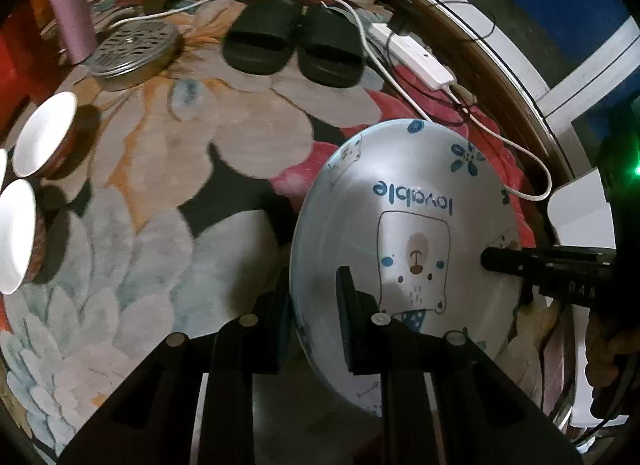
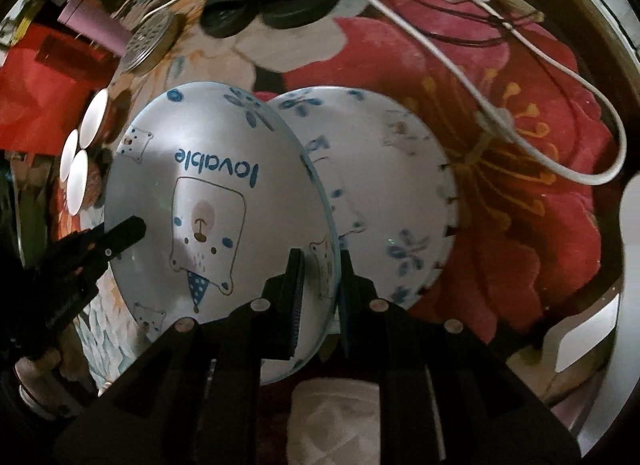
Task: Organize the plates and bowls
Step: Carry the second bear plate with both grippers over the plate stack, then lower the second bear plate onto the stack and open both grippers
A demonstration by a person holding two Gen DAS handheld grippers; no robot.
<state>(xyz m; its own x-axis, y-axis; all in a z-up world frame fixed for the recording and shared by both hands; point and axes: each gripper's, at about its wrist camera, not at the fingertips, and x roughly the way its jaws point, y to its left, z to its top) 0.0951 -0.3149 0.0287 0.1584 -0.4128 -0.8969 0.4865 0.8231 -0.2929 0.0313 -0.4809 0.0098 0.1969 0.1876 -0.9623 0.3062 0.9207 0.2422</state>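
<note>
Pale-blue plate: ceramic plate [image 1: 408, 201] printed with a bear and the word "lovable"; held tilted above the floral rug [image 1: 160, 193], clear of it; face turned toward both cameras.
Left gripper: left gripper [image 1: 316, 317] has its jaws drawn narrow on the plate's rim, one pad on the printed face, the other behind; in the right wrist view the left gripper [image 2: 132, 231] reaches the plate [image 2: 208, 185] from the left edge.
Right gripper: right gripper [image 2: 320, 285] has its jaws drawn narrow on the opposite rim, one pad on the face, one behind; in the left wrist view the right gripper [image 1: 496, 259] enters from the right and meets the plate's edge.
Second plate: another plate [image 2: 384, 185] of the same blue pattern lies on the rug behind the held plate, partly covered by it; whether the two touch cannot be told.
White bowls: three white bowls [image 2: 82, 157] with brown outsides sit close together on the rug at the left; two of them [image 1: 44, 137] show fully in the left wrist view.
Background items: black slippers [image 1: 296, 45] stand side by side at the far side of the rug; perforated metal lid [image 1: 134, 47] lies near them; pink tumbler [image 1: 70, 5] stands upright beside the lid; white power strip [image 1: 412, 53] and white cable [image 1: 516, 153] lie at the right.
</note>
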